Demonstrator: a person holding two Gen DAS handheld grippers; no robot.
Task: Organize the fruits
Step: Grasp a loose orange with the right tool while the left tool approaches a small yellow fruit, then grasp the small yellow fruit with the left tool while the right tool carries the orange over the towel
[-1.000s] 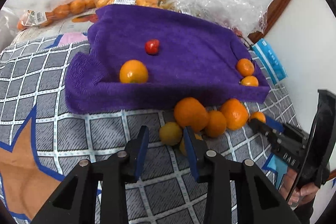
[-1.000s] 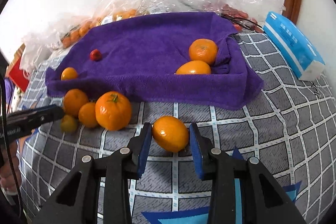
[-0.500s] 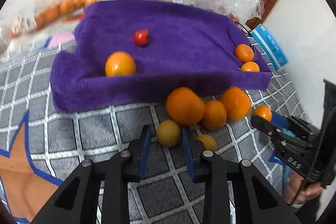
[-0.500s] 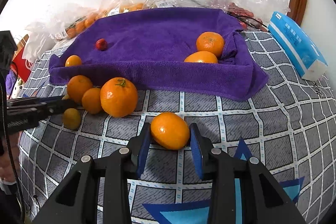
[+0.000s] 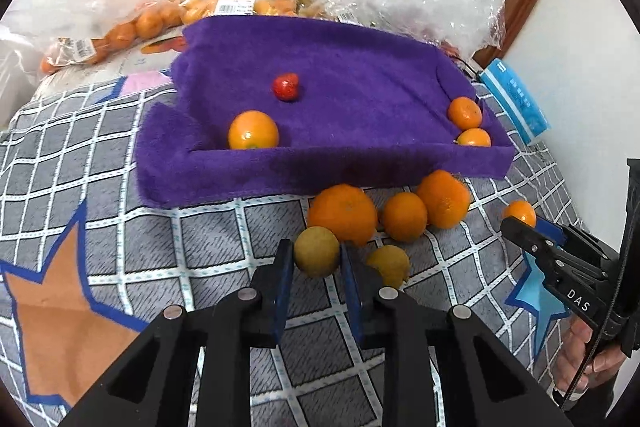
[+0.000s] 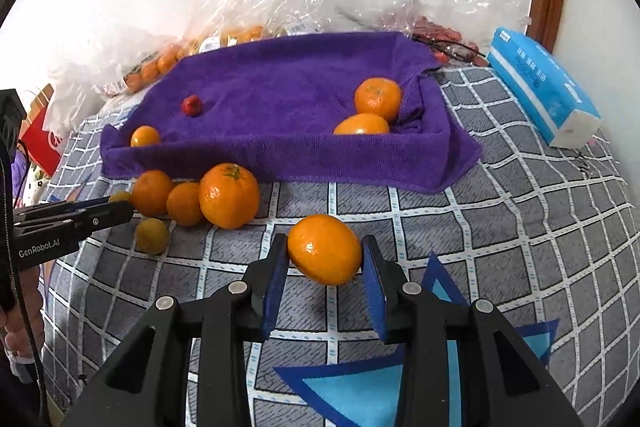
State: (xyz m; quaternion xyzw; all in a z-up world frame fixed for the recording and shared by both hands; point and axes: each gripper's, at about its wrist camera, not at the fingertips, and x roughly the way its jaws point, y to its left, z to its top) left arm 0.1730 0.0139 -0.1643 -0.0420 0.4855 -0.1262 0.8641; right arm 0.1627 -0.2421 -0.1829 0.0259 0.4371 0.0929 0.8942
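Note:
A purple towel-lined tray (image 5: 360, 163) (image 6: 280, 155) holds a small red fruit (image 5: 285, 87), one orange at its left (image 5: 253, 130) and two oranges at its right (image 6: 376, 98). Several oranges (image 5: 343, 213) lie on the checked cloth in front of it. My left gripper (image 5: 316, 259) is shut on a small yellow-green fruit (image 5: 316, 255); a second yellowish fruit (image 5: 389, 264) lies just right of it. My right gripper (image 6: 325, 255) is shut on an orange (image 6: 325, 254) and holds it just above the cloth.
Clear plastic bags with packed oranges (image 5: 132, 27) lie behind the tray. A blue tissue pack (image 6: 544, 103) lies at the right. A red box (image 6: 38, 143) stands at the far left. The checked cloth (image 6: 500, 227) covers the surface.
My left gripper moved forward and closed around the small yellow-green fruit. My right gripper, with its orange, has risen slightly and drifted back from the tray.

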